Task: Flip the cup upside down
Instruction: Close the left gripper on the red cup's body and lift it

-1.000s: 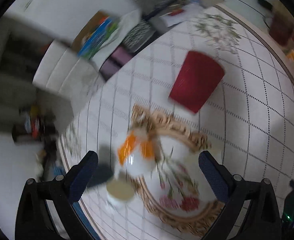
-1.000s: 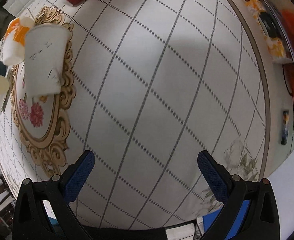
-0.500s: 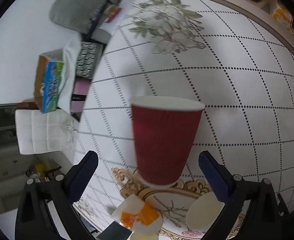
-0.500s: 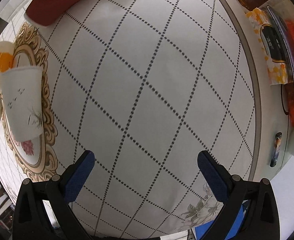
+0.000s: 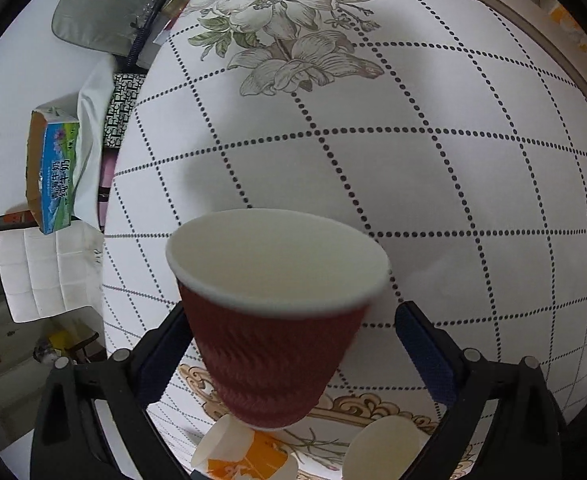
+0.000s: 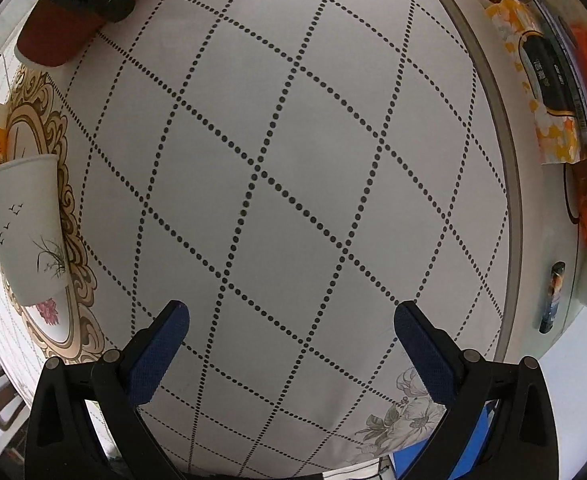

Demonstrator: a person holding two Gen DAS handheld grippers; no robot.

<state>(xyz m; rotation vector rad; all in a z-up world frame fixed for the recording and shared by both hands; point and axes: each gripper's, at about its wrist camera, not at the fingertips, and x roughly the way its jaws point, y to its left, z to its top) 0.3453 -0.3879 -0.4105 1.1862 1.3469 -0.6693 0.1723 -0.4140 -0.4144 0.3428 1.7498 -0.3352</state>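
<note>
With the left gripper (image 5: 293,344) spread wide around the upright ribbed red paper cup (image 5: 273,320) on the dotted tablecloth (image 5: 413,184), and the right gripper (image 6: 291,344) open and empty, an off-centre squeeze risked crushing or tipping the cup.

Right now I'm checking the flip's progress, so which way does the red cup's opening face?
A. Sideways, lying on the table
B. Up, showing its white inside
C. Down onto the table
B: the red cup sits rim-up between the left claw's fingers, white interior visible.
</note>
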